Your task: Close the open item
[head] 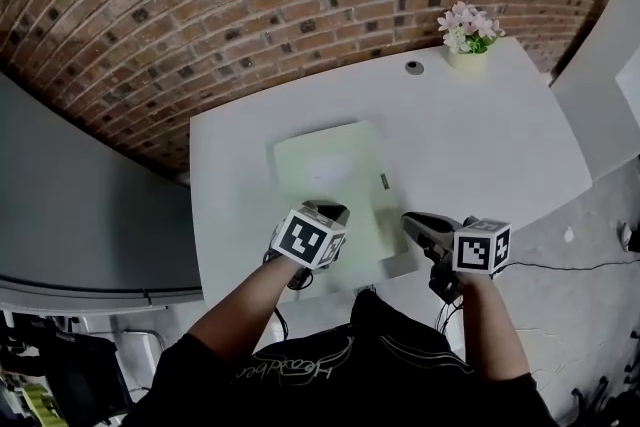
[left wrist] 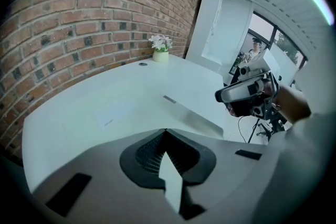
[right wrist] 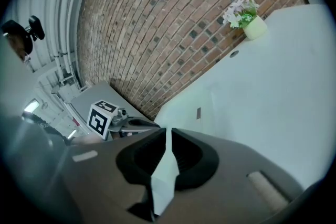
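I have both tools over the near edge of the white tabletop [head: 500,145]. The left hand-held gripper [head: 330,210] is closed, its jaw tips meeting with nothing between them. It hangs over the near part of the flat pale green case [head: 330,165]; I cannot tell whether it touches the case.

The right hand-held gripper [head: 410,220] is also closed apart from a thin slit at the tips, and it holds nothing. It sits just beside the near right corner of the case and points left toward it.

The case lies flat in the middle of the tabletop with its lid down, long side running away from me. A small grey tab [head: 384,181] sits on its right edge, and a faint rectangular label shows on top.

At the far edge, well apart from the case, a pale pot of pink and white flowers [head: 467,40] stands against the brick wall [head: 250,5]. A small round grey disc [head: 414,67] lies just to its left. Below, I see the person's forearms and dark shirt.
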`<action>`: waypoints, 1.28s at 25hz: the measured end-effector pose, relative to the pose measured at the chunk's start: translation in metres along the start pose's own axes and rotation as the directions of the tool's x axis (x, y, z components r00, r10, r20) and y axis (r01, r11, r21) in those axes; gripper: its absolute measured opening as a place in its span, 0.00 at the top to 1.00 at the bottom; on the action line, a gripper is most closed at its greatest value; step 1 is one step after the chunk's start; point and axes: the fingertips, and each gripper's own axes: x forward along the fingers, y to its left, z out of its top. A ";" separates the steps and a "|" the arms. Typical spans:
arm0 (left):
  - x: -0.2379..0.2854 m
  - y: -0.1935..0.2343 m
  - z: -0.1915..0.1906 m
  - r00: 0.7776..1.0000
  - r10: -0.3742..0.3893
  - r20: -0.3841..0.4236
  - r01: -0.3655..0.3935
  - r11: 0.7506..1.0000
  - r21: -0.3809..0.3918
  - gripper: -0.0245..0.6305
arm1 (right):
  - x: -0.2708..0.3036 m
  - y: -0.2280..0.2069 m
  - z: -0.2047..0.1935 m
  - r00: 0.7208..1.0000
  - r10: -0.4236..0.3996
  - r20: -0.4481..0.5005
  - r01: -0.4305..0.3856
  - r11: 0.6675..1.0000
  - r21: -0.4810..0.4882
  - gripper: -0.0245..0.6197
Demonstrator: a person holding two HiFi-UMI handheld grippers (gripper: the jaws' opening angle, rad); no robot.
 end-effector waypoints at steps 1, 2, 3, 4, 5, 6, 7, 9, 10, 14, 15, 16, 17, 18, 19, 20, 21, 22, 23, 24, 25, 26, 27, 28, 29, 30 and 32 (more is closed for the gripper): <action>-0.006 -0.006 0.002 1.000 -0.009 0.014 0.009 1.000 0.005 0.96 | -0.003 0.006 0.002 1.000 -0.004 0.001 0.004 1.000 -0.026 0.90; -0.012 -0.012 0.003 0.999 -0.019 0.032 0.019 1.000 0.006 0.96 | -0.006 0.012 0.004 1.000 -0.006 0.001 0.006 0.999 -0.052 0.90; -0.019 -0.017 0.004 0.998 -0.029 0.051 0.029 1.000 0.002 0.96 | -0.008 0.019 0.004 1.000 -0.007 0.001 0.007 0.997 -0.075 0.90; -0.025 -0.022 0.003 0.997 -0.040 0.072 0.040 0.999 -0.007 0.96 | -0.011 0.025 0.004 1.000 -0.006 0.000 0.006 0.996 -0.094 0.90; -0.032 -0.027 0.002 0.994 -0.050 0.092 0.052 0.998 -0.018 0.96 | -0.014 0.032 0.004 1.000 -0.003 -0.002 0.003 0.994 -0.107 0.90; -0.039 -0.031 0.001 0.992 -0.060 0.113 0.064 0.998 -0.030 0.96 | -0.017 0.039 0.003 1.000 0.003 -0.005 -0.004 0.993 -0.115 0.90; -0.047 -0.036 0.001 0.989 -0.070 0.134 0.076 0.996 -0.040 0.96 | -0.021 0.045 0.002 1.000 0.013 -0.007 -0.014 0.993 -0.119 0.91; -0.064 -0.047 -0.002 0.979 -0.096 0.178 0.107 0.993 -0.055 0.96 | -0.028 0.058 0.000 0.999 0.035 -0.006 -0.036 0.991 -0.131 0.91; -0.073 -0.053 -0.004 0.973 -0.109 0.203 0.124 0.990 -0.060 0.96 | -0.032 0.065 -0.001 0.999 0.041 -0.002 -0.041 0.989 -0.145 0.91; -0.114 -0.079 -0.010 0.939 -0.154 0.308 0.182 0.981 -0.063 0.96 | -0.053 0.095 -0.005 0.999 0.046 0.006 -0.043 0.971 -0.233 0.91; -0.125 -0.085 -0.012 0.929 -0.161 0.334 0.193 0.979 -0.064 0.96 | -0.059 0.105 -0.009 0.999 0.052 0.004 -0.049 0.964 -0.262 0.91; -0.136 -0.091 -0.016 0.917 -0.169 0.361 0.205 0.976 -0.066 0.96 | -0.064 0.117 -0.013 0.998 0.061 0.004 -0.057 0.954 -0.294 0.91; -0.147 -0.097 -0.019 0.904 -0.177 0.389 0.220 0.973 -0.070 0.96 | -0.069 0.132 -0.017 0.997 0.073 0.006 -0.067 0.943 -0.325 0.91; -0.158 -0.103 -0.023 0.890 -0.185 0.416 0.236 0.969 -0.074 0.96 | -0.074 0.146 -0.020 0.996 0.087 0.009 -0.078 0.933 -0.352 0.91; -0.169 -0.108 -0.026 0.876 -0.192 0.443 0.251 0.965 -0.078 0.96 | -0.079 0.161 -0.023 0.995 0.102 0.012 -0.090 0.923 -0.375 0.91; -0.180 -0.113 -0.028 0.861 -0.197 0.469 0.264 0.961 -0.081 0.96 | -0.084 0.174 -0.026 0.993 0.115 0.015 -0.100 0.912 -0.398 0.91; -0.191 -0.118 -0.031 0.847 -0.201 0.493 0.276 0.958 -0.084 0.96 | -0.088 0.186 -0.030 0.992 0.127 0.019 -0.108 0.901 -0.420 0.91; -0.201 -0.124 -0.035 0.833 -0.204 0.514 0.286 0.955 -0.084 0.96 | -0.093 0.200 -0.033 0.990 0.140 0.025 -0.115 0.890 -0.441 0.91; -0.212 -0.130 -0.039 0.820 -0.208 0.533 0.294 0.952 -0.081 0.96 | -0.098 0.214 -0.038 0.987 0.157 0.031 -0.126 0.879 -0.460 0.91; -0.223 -0.136 -0.044 0.808 -0.214 0.549 0.301 0.951 -0.073 0.96 | -0.103 0.229 -0.044 0.984 0.178 0.034 -0.140 0.867 -0.478 0.91; -0.234 -0.142 -0.048 0.795 -0.222 0.564 0.306 0.950 -0.059 0.96 | -0.106 0.243 -0.050 0.980 0.196 0.031 -0.155 0.855 -0.494 0.91; -0.243 -0.147 -0.052 0.783 -0.230 0.578 0.310 0.950 -0.043 0.96 | -0.108 0.255 -0.055 0.978 0.207 0.022 -0.167 0.843 -0.512 0.91; -0.252 -0.152 -0.055 0.770 -0.236 0.593 0.313 0.949 -0.028 0.96 | -0.110 0.264 -0.060 0.978 0.210 0.008 -0.173 0.828 -0.534 0.91; -0.259 -0.156 -0.058 0.757 -0.239 0.608 0.314 0.949 -0.018 0.96 | -0.110 0.272 -0.064 0.977 0.212 -0.003 -0.178 0.812 -0.557 0.91; -0.265 -0.160 -0.061 0.745 -0.238 0.623 0.315 0.949 -0.014 0.96 | -0.110 0.278 -0.067 0.976 0.219 -0.008 -0.184 0.799 -0.573 0.91; -0.270 -0.163 -0.066 0.736 -0.234 0.635 0.315 0.949 -0.015 0.96 | -0.109 0.283 -0.070 0.973 0.233 -0.007 -0.194 0.796 -0.574 0.91; -0.278 -0.168 -0.073 0.724 -0.229 0.651 0.316 0.949 -0.018 0.96 | -0.109 0.289 -0.075 0.964 0.265 0.002 -0.221 0.810 -0.543 0.91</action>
